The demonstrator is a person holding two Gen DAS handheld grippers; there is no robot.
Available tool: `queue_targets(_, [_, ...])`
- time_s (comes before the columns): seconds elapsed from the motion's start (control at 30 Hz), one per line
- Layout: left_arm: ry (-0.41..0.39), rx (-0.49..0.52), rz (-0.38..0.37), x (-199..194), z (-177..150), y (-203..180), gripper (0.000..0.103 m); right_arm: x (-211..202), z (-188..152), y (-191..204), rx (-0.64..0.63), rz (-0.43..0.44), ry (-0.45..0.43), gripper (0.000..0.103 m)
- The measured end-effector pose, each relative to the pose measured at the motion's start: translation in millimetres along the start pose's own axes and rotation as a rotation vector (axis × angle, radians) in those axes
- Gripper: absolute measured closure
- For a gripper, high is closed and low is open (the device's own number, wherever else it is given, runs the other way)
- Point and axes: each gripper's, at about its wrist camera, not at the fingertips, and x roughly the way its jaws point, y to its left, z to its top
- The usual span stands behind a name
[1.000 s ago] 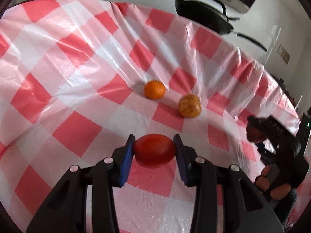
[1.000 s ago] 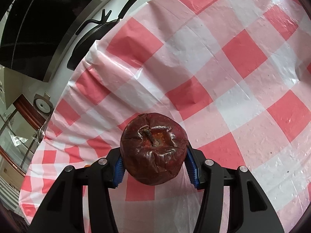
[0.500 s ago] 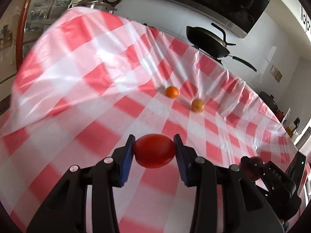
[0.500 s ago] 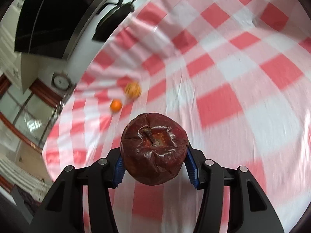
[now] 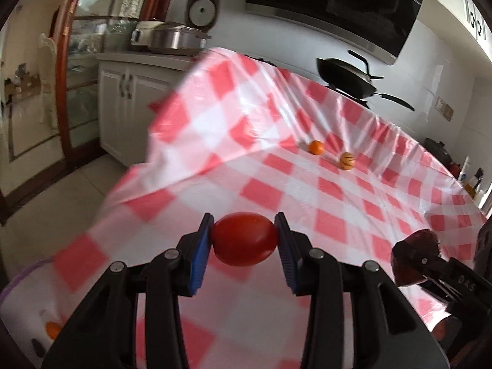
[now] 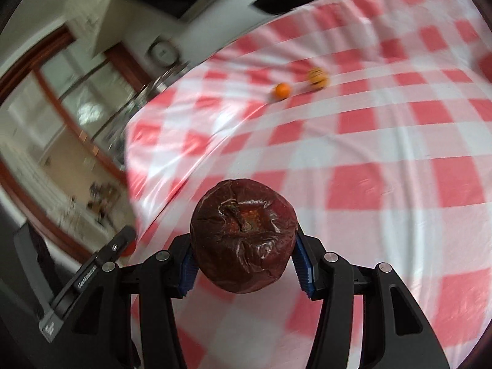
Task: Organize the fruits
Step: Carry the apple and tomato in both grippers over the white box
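My left gripper (image 5: 244, 240) is shut on a smooth red tomato (image 5: 244, 238), held above the near part of the red-and-white checked table (image 5: 307, 190). My right gripper (image 6: 243, 246) is shut on a dark, wrinkled red apple (image 6: 243, 233); the same apple (image 5: 413, 256) shows at the lower right of the left wrist view. Far across the cloth lie a small orange (image 5: 316, 147) (image 6: 282, 89) and a yellowish striped fruit (image 5: 347, 160) (image 6: 318, 77), a little apart from each other.
A white bag or cloth with an orange print (image 5: 33, 316) lies at the near left corner. A black wok (image 5: 347, 81) sits beyond the table's far edge. White cabinets (image 5: 123, 92) with pots on top stand to the left, over bare floor.
Both grippers have pulled back from the two orange fruits, which now look far smaller. Each keeps its fruit. The table's left edge and the floor have come into view.
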Motion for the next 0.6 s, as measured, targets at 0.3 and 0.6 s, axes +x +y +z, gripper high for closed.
queue_targets(0.3, [-0.021, -0.016, 0.104, -41.9, -17.8, 66.9, 0.062, 17.7, -42.5, 84.2, -0.229, 0.087, 0.109, 0.051])
queue_targets(0.6, [-0.01, -0.11, 0.221, -73.8, -46.9, 141.4, 0.062, 33.9, -94.9, 151.5, -0.468, 0.18, 0.224, 0.051])
